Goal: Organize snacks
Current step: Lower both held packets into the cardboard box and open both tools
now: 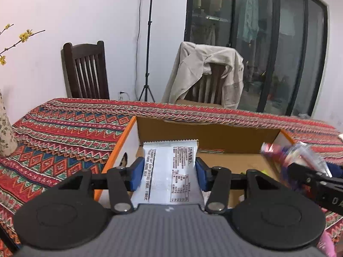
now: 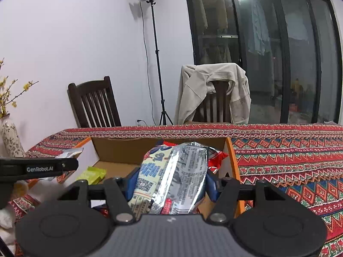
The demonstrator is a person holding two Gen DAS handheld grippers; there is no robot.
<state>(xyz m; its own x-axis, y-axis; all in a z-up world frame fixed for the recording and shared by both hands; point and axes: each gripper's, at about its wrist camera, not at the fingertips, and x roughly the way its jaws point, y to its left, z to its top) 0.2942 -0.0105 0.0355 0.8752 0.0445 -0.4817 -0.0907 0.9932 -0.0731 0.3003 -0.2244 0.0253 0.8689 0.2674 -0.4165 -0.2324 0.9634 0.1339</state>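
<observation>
An open cardboard box (image 1: 205, 132) with orange outer sides sits on the patterned tablecloth; it also shows in the right wrist view (image 2: 120, 150). My left gripper (image 1: 169, 171) is shut on a white snack packet (image 1: 169, 171) with black print, held above the box's left part. My right gripper (image 2: 169, 182) is shut on a silver, blue and red snack bag (image 2: 182, 175), held above the box's right part. The right gripper and its bag (image 1: 293, 156) appear blurred at the right of the left wrist view. A green packet (image 2: 92, 174) lies inside the box.
The table (image 1: 64, 128) carries a striped red cloth. A floral vase (image 2: 11, 139) with yellow blossoms stands at the left. Two dark chairs (image 1: 85, 72) stand behind the table, one draped with a beige jacket (image 1: 205, 72). A light stand (image 2: 156, 64) is by the wall.
</observation>
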